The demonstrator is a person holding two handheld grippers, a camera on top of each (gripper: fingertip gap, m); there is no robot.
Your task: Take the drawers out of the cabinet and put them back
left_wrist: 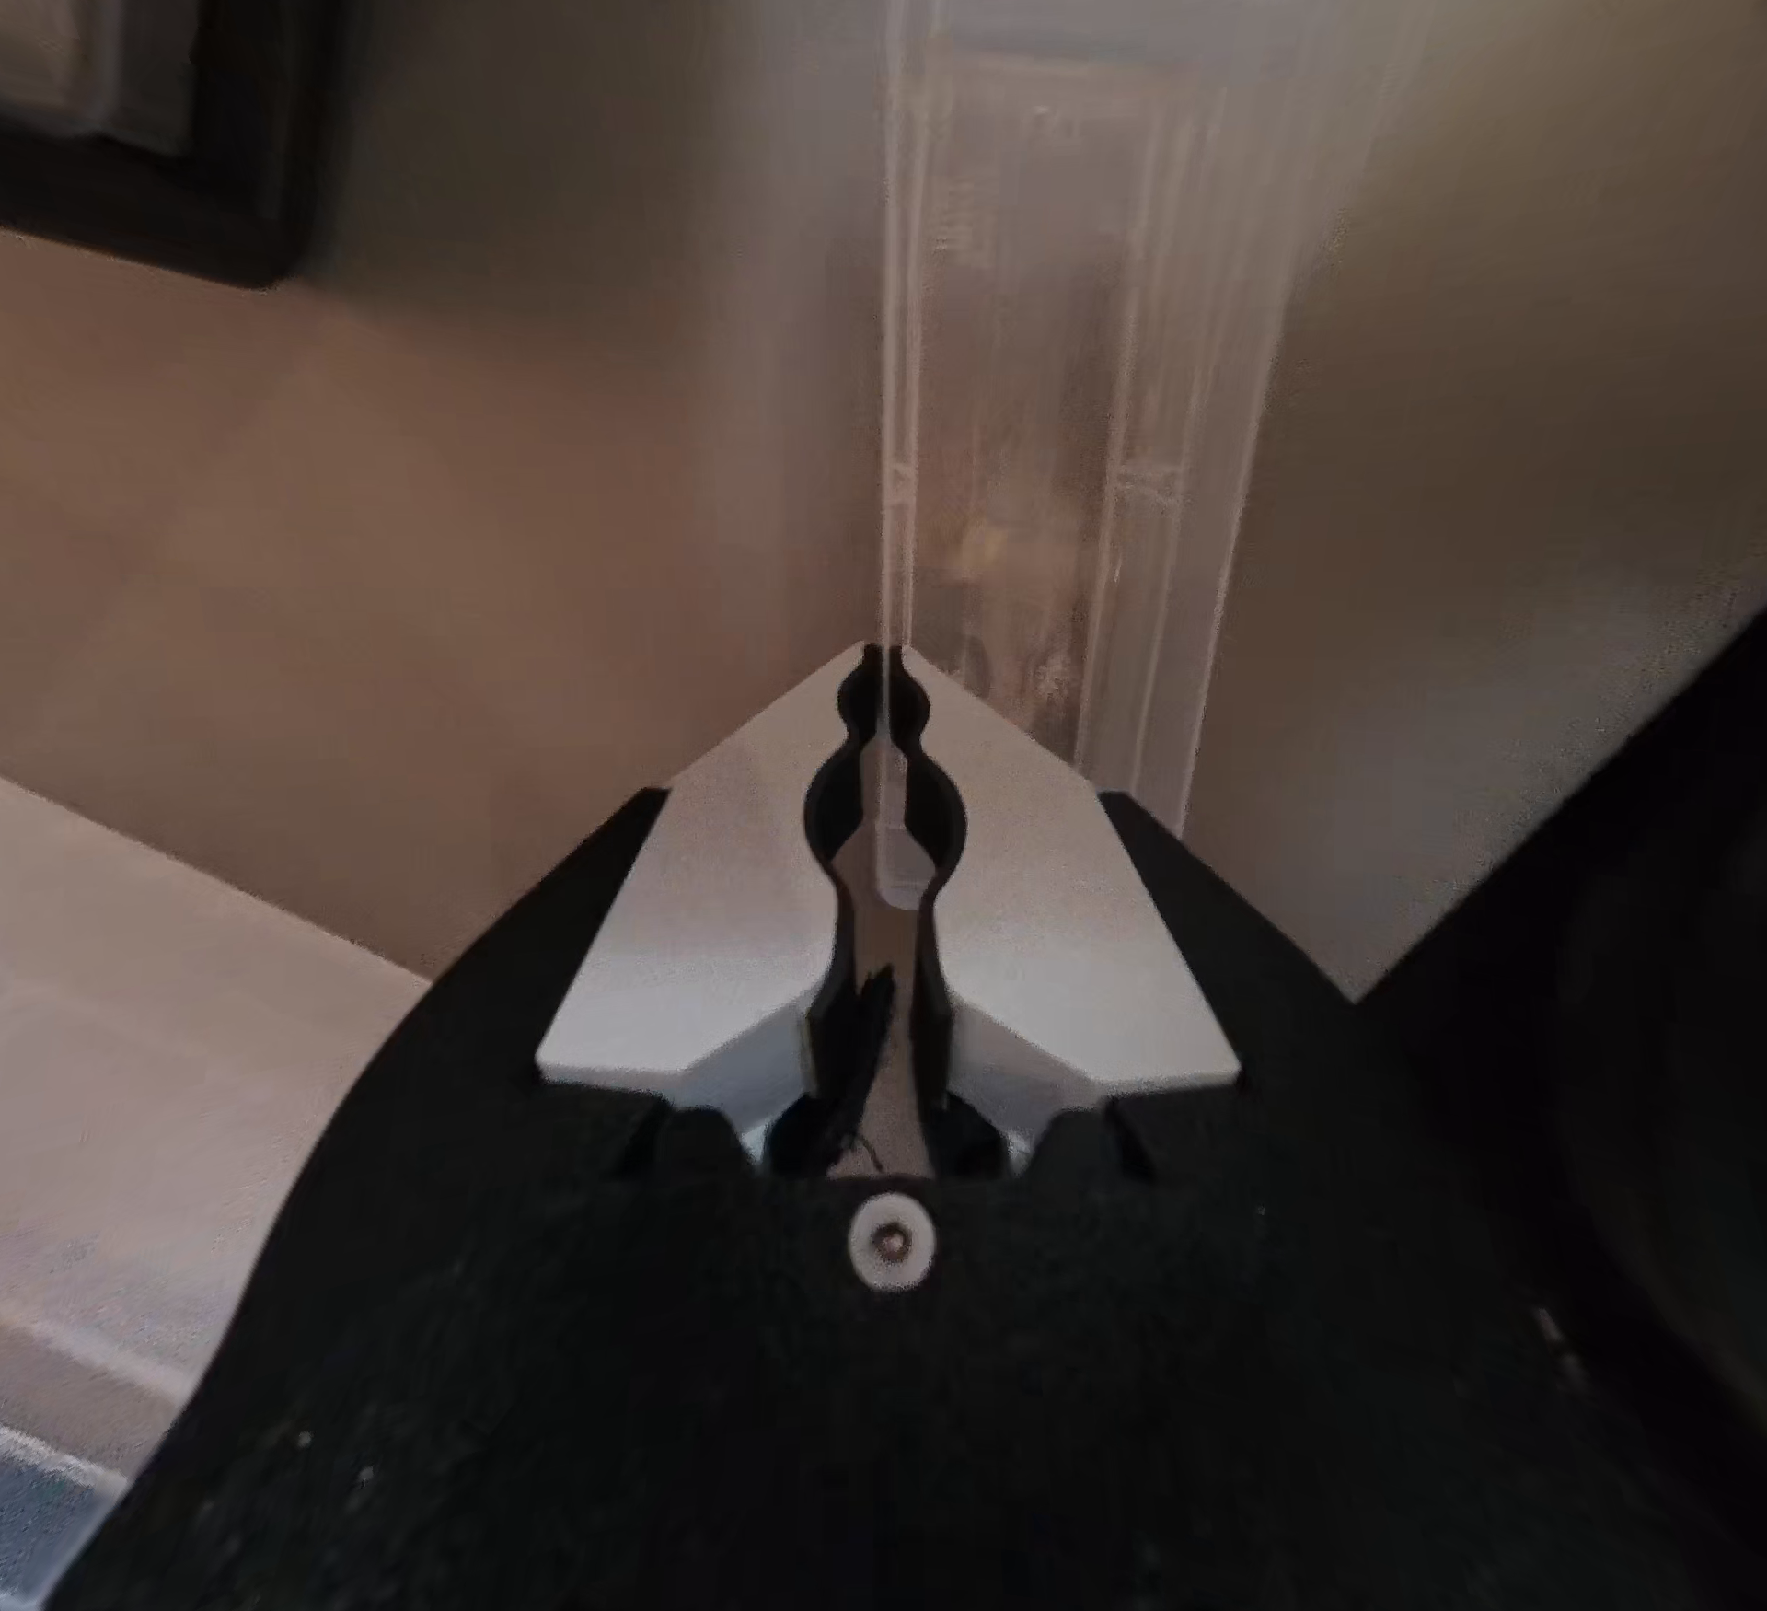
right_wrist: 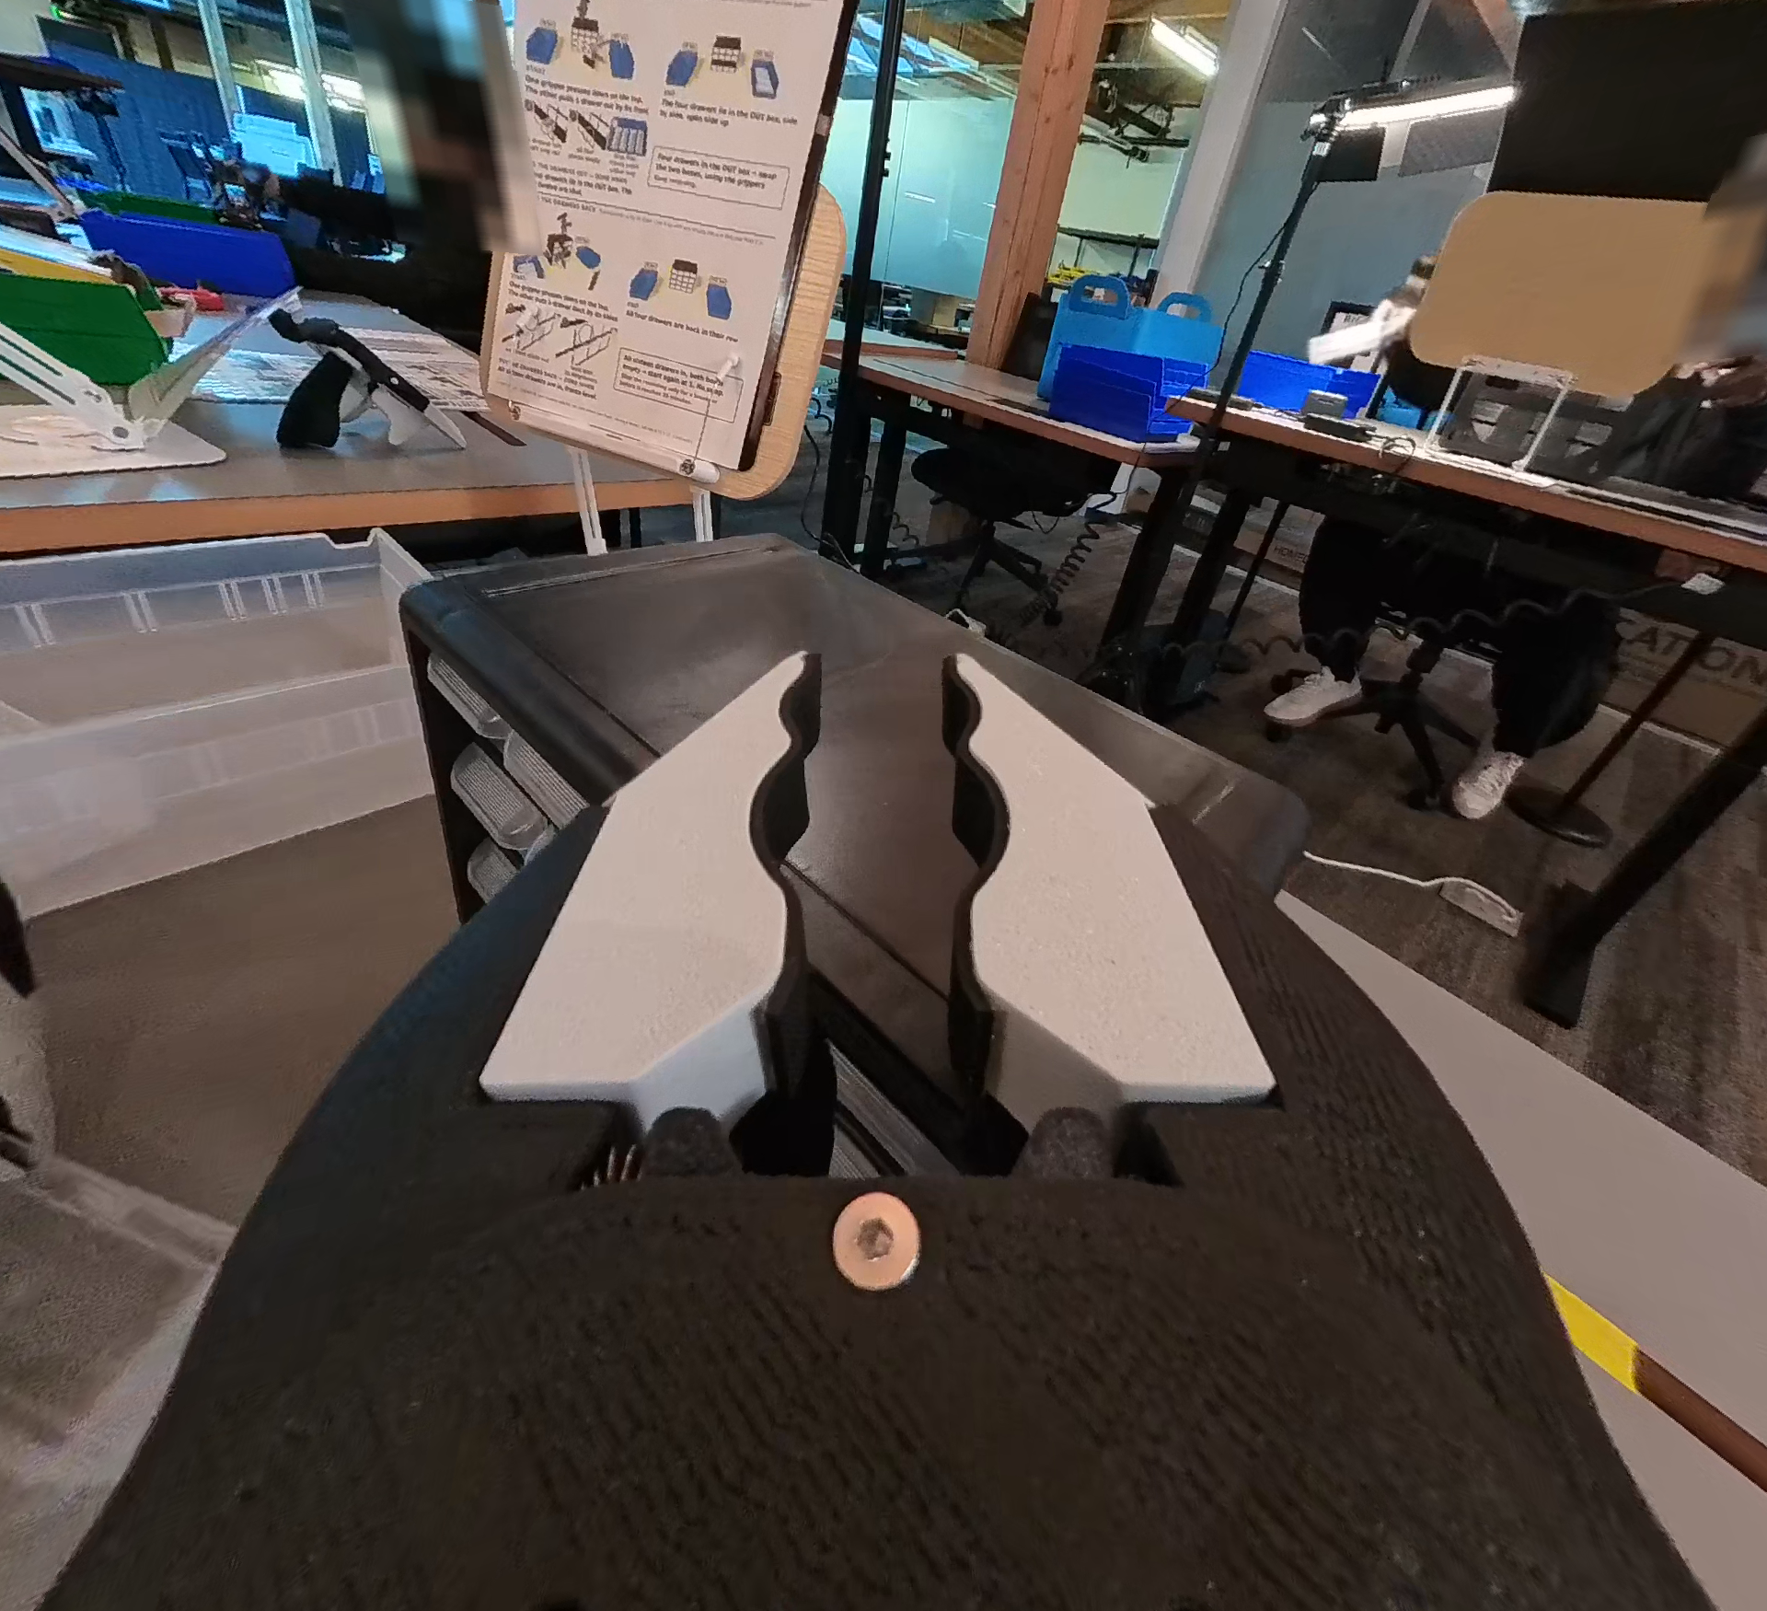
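My left gripper (left_wrist: 882, 652) is shut on the thin side wall of a clear plastic drawer (left_wrist: 1100, 322). The drawer reaches straight away from the fingertips over the tan table and is blurred. My right gripper (right_wrist: 880, 666) is open and empty, its fingers low over the flat top of the black cabinet (right_wrist: 688, 609). I cannot tell if they touch it. Several clear drawers (right_wrist: 497, 762) sit in the cabinet's front face on the left. A dark shape at the right edge of the left wrist view (left_wrist: 1625, 1039) is too blurred to name.
A clear plastic bin (right_wrist: 191, 685) stands left of the cabinet; a pale bin corner (left_wrist: 143, 1039) shows lower left in the left wrist view. An instruction sheet on a stand (right_wrist: 669, 130) rises behind the cabinet. The table edge (right_wrist: 1587, 1336) runs at right. People sit at desks beyond.
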